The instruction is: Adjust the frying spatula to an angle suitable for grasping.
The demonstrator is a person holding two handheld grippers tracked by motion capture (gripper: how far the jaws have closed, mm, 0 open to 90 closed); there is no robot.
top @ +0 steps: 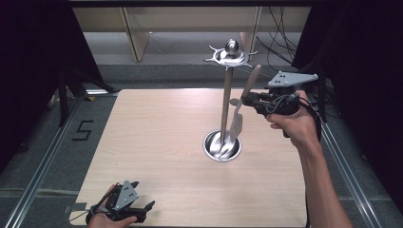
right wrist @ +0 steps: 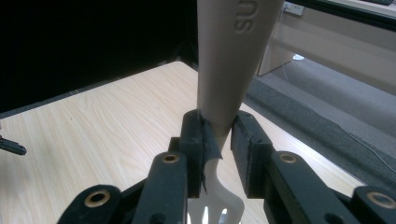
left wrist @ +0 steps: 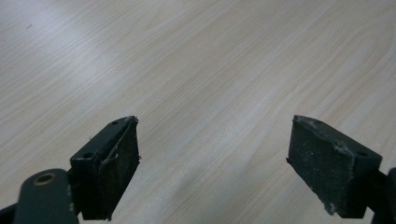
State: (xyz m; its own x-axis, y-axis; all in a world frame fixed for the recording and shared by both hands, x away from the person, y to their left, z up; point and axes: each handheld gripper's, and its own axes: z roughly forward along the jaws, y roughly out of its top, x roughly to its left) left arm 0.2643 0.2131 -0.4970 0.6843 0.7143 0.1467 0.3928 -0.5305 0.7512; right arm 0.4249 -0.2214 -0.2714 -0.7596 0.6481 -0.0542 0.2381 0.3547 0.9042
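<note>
Pale wooden surface (top: 157,156) carrying a steel utensil stand (top: 227,95), hooks up top for hanging; right gripper (top: 247,99) clenched on a beige slotted spatula (top: 236,124), raised beside the pole, likely for hooking; left gripper (top: 147,205) released, resting low, idle.

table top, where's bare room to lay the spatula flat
The table is bare from its left edge across to the stand's bowl, and along the near edge beyond the left tool. It is crowded around the stand, where the right tool holds the spatula.
</note>
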